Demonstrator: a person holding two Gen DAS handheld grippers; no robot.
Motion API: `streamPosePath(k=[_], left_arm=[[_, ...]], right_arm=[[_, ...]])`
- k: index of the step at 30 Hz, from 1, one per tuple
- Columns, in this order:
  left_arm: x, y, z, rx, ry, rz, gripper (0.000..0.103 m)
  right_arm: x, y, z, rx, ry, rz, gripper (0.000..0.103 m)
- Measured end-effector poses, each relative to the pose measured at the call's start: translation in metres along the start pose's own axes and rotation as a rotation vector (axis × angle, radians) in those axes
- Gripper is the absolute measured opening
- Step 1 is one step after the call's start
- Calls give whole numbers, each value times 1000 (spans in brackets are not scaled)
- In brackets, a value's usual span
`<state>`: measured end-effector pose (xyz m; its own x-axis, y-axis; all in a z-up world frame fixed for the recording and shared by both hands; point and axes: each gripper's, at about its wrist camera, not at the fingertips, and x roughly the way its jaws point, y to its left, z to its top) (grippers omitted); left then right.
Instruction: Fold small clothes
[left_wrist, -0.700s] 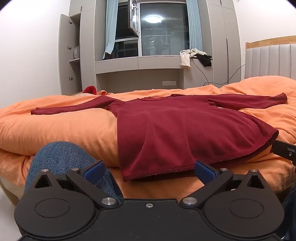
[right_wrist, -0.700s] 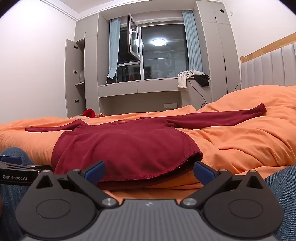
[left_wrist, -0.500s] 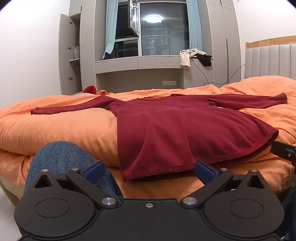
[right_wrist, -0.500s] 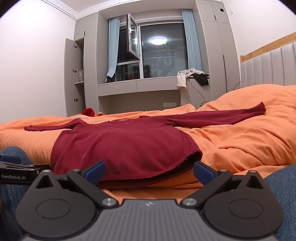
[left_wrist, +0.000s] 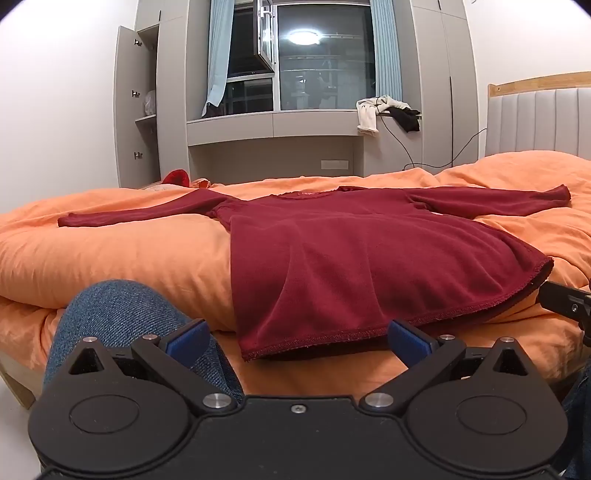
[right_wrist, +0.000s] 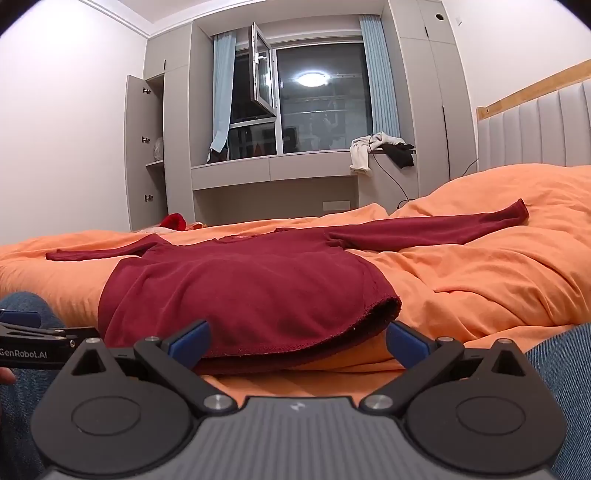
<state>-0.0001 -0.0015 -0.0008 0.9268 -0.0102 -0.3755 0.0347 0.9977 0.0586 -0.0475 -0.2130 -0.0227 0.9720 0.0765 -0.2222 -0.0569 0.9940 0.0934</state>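
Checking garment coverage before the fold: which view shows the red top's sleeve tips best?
The left wrist view: the red top lies spread, both cuffs clear. In the right wrist view, the red top looks foreshortened, its far-left cuff small.

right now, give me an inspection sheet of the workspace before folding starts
surface: orange duvet on the bed, rumpled toward the headboard.
job's things: dark red long-sleeved top laid flat, both sleeves spread out, hem nearest the grippers, unfolded.
clutter: red item at the far edge of the bed; white and black clothes on the window ledge.
grippers: left gripper and right gripper both open, nothing between the fingers, short of the hem.
cables: black cable hanging from the ledge clothes toward the headboard.
surroundings: grey cupboard with its door open, window ajar, a person's jeans-clad knee.
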Motion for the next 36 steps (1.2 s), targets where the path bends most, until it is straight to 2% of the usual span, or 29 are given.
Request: streamPosePath(k=[36], left_arm=[[2, 3, 0, -1, 6, 2, 103]], right_arm=[[0, 0, 4, 19, 15, -14, 103]])
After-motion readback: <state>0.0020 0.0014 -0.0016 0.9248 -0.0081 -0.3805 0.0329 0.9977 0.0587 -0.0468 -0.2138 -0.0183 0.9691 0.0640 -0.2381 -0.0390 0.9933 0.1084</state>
